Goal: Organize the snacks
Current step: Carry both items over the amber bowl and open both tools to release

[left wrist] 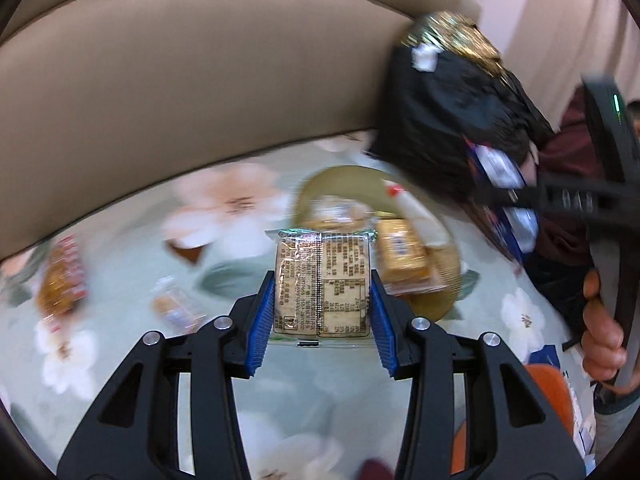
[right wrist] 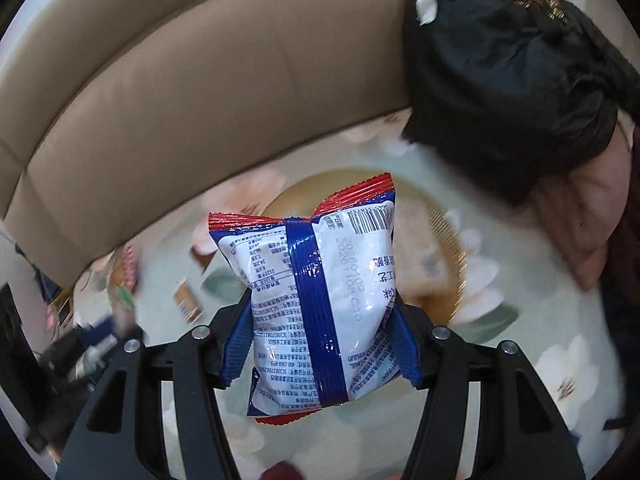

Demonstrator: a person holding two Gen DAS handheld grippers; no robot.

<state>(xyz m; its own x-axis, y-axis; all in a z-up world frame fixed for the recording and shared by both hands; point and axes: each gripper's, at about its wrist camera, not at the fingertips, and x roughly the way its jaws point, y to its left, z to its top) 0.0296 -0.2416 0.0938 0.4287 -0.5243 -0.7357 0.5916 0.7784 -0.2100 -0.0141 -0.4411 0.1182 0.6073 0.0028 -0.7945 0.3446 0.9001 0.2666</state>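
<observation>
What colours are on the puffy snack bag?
The snack bag is white with a blue stripe and red crimped ends, seen best in the right wrist view.

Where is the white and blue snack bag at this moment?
In the right wrist view the white and blue snack bag is clamped in the right gripper, above the floral cloth, just in front of the round basket.

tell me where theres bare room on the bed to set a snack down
Bare floral sheet between the beige headboard and the loose packets at left. Crowded: the round tray, already holding snacks, and the black bag behind it.
</observation>
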